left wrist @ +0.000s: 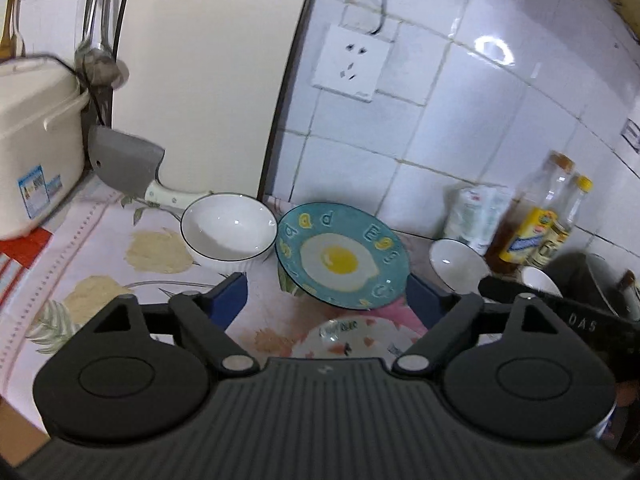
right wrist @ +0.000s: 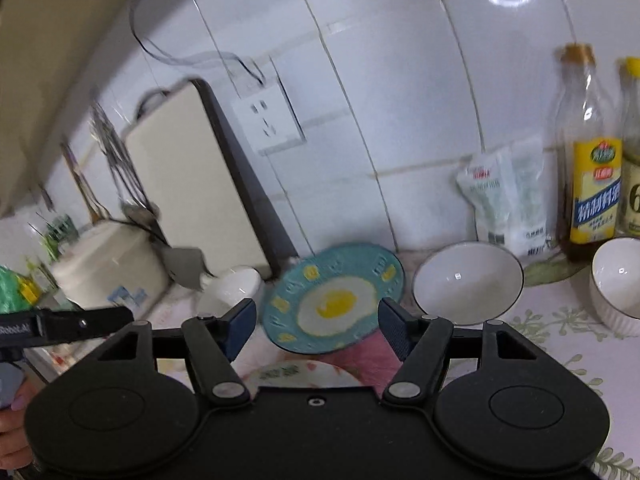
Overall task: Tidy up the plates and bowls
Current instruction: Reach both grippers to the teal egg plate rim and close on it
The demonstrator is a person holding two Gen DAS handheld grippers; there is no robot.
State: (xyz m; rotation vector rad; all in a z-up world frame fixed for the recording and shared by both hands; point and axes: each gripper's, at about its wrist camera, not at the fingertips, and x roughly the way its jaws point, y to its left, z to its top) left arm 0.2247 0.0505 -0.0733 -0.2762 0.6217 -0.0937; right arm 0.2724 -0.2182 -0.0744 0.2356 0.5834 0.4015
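White wall tiles and a flowered cloth (left wrist: 100, 240) frame the counter where you work, a cutting board (left wrist: 208, 80) and cleaver (left wrist: 124, 160) propped at the back. Before you sits the teal egg plate (left wrist: 342, 258), tilted, its near edge seemingly resting on the patterned plate (left wrist: 344, 336) just below it. A white bowl (left wrist: 229, 226) touches the teal plate's left rim; a second bowl (right wrist: 467, 282) stands just to its right, and a third (right wrist: 618, 280) is further right, near the bottles (right wrist: 592, 188).

Your left gripper (left wrist: 326, 300) has its jaws spread wide, nothing between the pads. Your right gripper (right wrist: 318, 326) is also parted and empty, the teal plate just ahead of its fingertips.

For a clean stack, you would do best to take the teal plate by its raised far or side rim, pads fully over the edge, then lift it level before centring it on the patterned plate. Watch the left bowl: it sits against the rim and could be nudged toward the cleaver.
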